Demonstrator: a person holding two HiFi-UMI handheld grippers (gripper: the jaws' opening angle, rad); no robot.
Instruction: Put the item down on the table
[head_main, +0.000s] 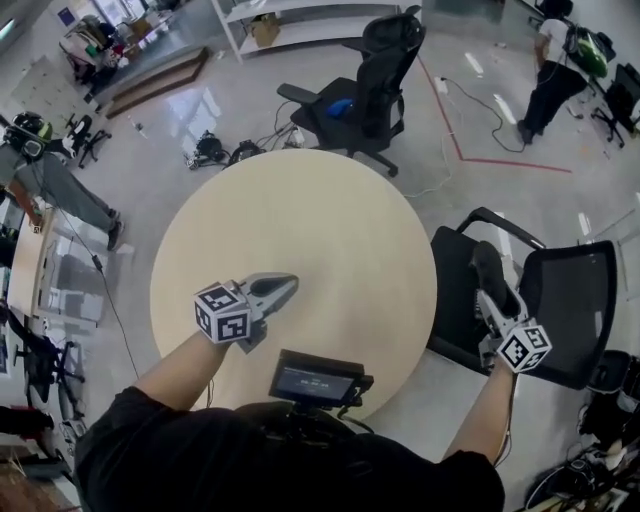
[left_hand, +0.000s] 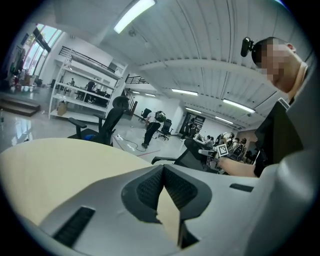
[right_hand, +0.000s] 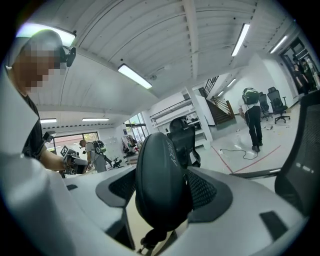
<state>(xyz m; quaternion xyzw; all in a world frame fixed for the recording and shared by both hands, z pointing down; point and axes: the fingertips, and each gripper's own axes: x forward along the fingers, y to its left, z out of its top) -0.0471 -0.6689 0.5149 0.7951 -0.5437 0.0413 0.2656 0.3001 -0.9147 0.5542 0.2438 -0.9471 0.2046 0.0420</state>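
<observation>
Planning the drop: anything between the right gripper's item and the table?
Nothing visible. The black item, held by the right gripper, hangs over the black chair beside the right edge of the bare table. The left gripper hovers over its near-left part.

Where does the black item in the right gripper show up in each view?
Head view: the black oval item sits right of the round table, held by the right gripper.
Left gripper view: too small to pick out beside the distant right gripper.
Right gripper view: centre of the picture, clamped between the jaws.
Shared landmark: the high-backed black office chair.
</observation>
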